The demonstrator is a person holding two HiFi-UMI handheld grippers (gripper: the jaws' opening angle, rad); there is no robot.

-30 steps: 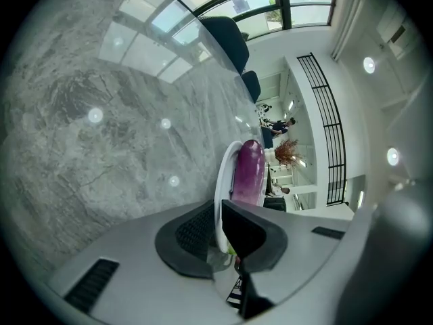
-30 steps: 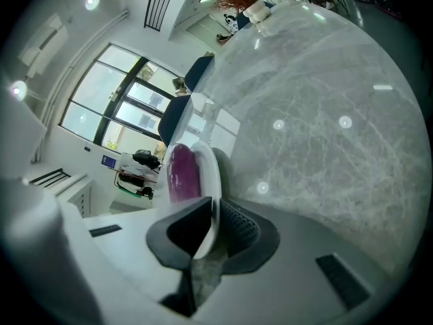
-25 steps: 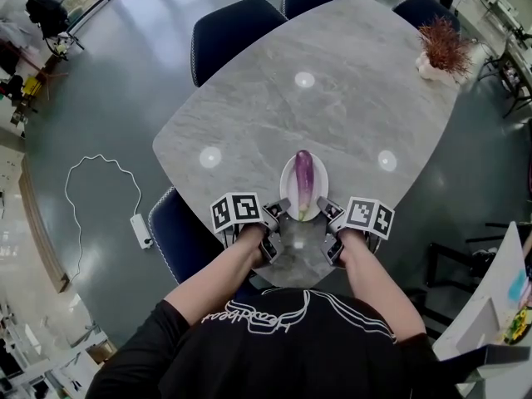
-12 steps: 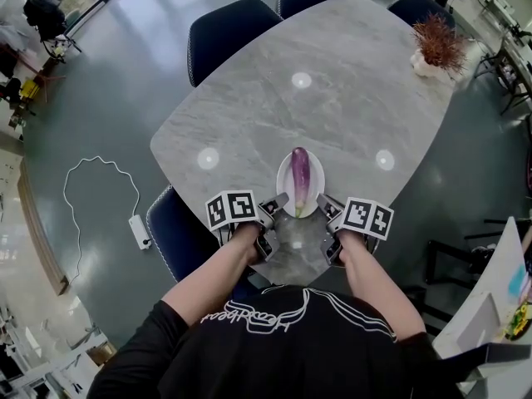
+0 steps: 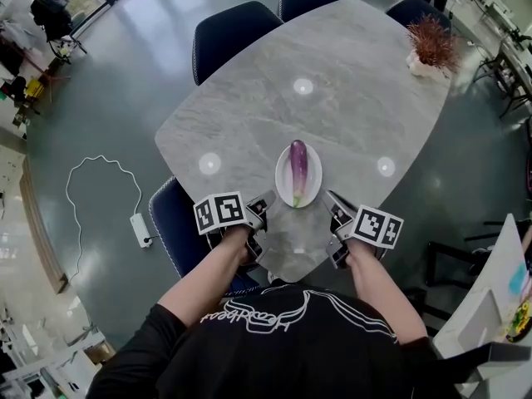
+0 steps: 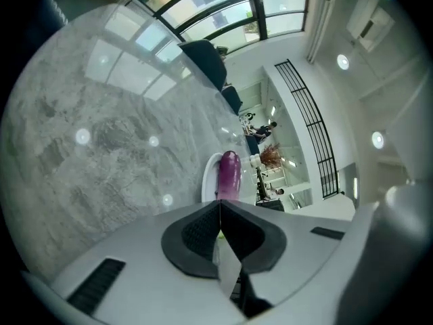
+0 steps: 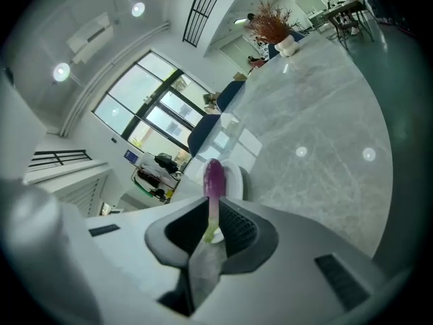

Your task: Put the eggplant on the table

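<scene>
Approach step: the eggplant lies untouched on its plate, your left gripper has its jaws pressed together and empty, the right gripper has them a slit apart, so next open, grasp and move it to bare tabletop.

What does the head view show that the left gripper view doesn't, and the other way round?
Only the head view: the right gripper, the person's forearms, a white cable on the floor.

Only the left gripper view: ceiling lights and a black railing.

Both: the eggplant lying on the white plate, the grey table, dark chairs, and the reddish plant at the far end.
</scene>
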